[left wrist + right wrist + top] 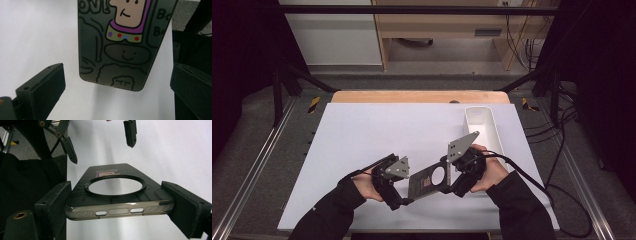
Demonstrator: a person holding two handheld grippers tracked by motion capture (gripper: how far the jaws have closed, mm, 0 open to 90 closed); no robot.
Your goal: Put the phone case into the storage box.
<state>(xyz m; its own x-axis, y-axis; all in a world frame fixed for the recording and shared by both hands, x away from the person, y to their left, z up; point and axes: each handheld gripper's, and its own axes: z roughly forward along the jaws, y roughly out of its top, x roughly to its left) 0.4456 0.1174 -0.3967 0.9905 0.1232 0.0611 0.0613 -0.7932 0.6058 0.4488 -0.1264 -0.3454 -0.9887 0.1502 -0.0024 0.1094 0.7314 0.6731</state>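
A lab: white table (362, 150) inside black frame (412, 9), cables (562, 150) trailing on floor.

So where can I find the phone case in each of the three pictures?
High view: the phone case is low in the centre, between the two grippers.
Left gripper view: upper centre, its cartoon side facing the camera, between open jaws.
Right gripper view: centre, clamped by its edges.
Shared landmark: the white table.

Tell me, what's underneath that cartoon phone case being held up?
Beneath the phone case, clamped in the right tool, lies bare white table; it shows through the round camera hole too. The case covers the patch directly below it.
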